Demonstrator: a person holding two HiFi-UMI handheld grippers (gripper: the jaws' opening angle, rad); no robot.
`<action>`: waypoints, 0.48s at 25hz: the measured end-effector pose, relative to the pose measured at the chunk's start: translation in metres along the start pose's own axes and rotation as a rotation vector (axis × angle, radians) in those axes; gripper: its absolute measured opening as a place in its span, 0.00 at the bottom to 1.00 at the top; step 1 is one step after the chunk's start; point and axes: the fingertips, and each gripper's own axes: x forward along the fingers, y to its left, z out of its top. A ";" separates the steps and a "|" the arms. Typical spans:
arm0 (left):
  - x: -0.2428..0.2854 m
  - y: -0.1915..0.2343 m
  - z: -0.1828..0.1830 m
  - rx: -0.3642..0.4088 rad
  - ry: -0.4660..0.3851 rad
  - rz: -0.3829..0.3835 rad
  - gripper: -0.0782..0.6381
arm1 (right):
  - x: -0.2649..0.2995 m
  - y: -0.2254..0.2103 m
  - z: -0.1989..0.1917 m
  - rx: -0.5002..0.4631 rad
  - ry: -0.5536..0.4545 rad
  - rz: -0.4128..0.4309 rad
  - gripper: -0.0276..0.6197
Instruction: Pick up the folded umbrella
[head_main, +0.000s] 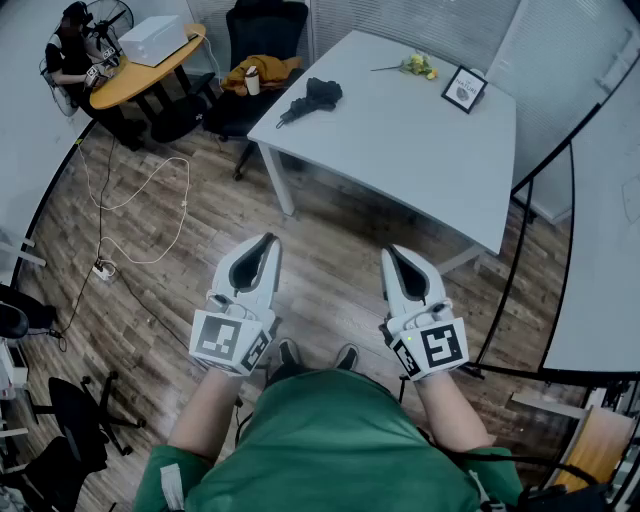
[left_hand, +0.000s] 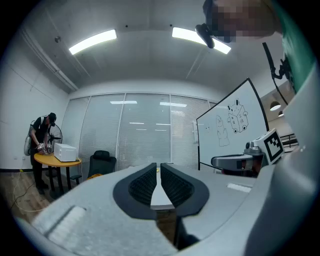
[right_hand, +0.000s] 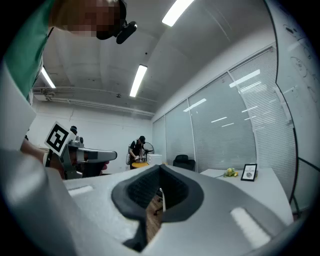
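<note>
The folded black umbrella (head_main: 312, 99) lies on the white table (head_main: 400, 140), near its far left corner. Both grippers hang level over the wooden floor, well short of the table. My left gripper (head_main: 271, 240) is shut with nothing between its jaws; its own view shows the tips (left_hand: 158, 166) meeting. My right gripper (head_main: 389, 252) is also shut and empty, with its tips (right_hand: 160, 167) together in its own view. The umbrella does not show in either gripper view.
A black office chair (head_main: 255, 60) with an orange cloth and a cup stands behind the table. A person sits at a round yellow table (head_main: 140, 70) with a white box, far left. A picture frame (head_main: 464, 89) and yellow flowers (head_main: 418, 66) rest on the white table. A cable (head_main: 140, 215) lies on the floor.
</note>
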 end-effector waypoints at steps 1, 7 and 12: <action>-0.002 0.004 0.000 -0.002 0.002 0.001 0.13 | 0.002 0.004 0.000 -0.007 -0.001 0.000 0.05; -0.012 0.035 -0.007 -0.019 0.012 -0.019 0.13 | 0.023 0.027 -0.005 -0.021 0.016 -0.019 0.05; -0.020 0.074 -0.001 -0.036 -0.003 -0.034 0.13 | 0.045 0.046 0.001 -0.010 0.016 -0.059 0.05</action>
